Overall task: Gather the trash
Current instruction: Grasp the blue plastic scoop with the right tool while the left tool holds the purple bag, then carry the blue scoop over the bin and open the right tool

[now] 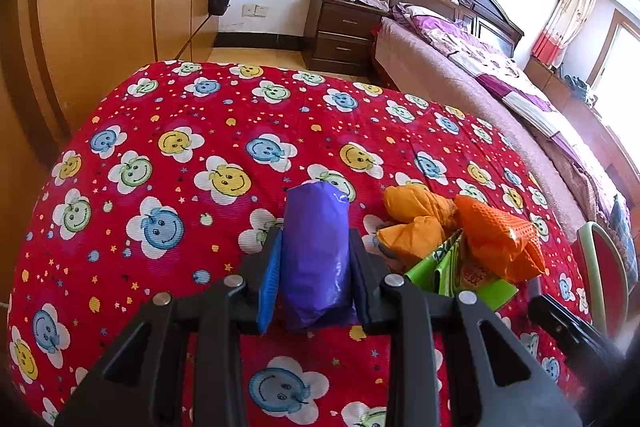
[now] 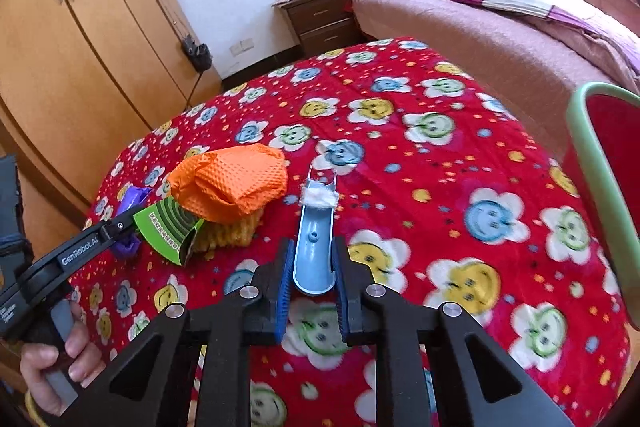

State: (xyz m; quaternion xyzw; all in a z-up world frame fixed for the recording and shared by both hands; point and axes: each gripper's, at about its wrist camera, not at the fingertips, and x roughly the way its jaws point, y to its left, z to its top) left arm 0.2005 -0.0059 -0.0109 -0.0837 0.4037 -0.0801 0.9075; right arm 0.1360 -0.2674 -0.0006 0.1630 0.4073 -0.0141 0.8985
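Observation:
A purple rolled plastic bag [image 1: 314, 251] stands between the fingers of my left gripper [image 1: 314, 245], which is shut on it above the red flower-print cloth [image 1: 168, 131]. Right of it lie crumpled orange pieces [image 1: 496, 239] and a green packet [image 1: 460, 275]. In the right wrist view my right gripper [image 2: 314, 247] is shut on a grey-blue curved plastic piece [image 2: 316, 223] with white fluff at its far end. The orange heap [image 2: 232, 183], the green packet [image 2: 168, 227] and the left gripper [image 2: 130, 223] sit to its left.
A red bin with a pale green rim [image 2: 588, 147] stands at the cloth's right edge. A bed [image 2: 500, 19], a dark nightstand [image 2: 320, 15] and a wooden wardrobe [image 2: 80, 39] lie beyond. A person's hand [image 2: 52, 367] holds the left gripper's handle.

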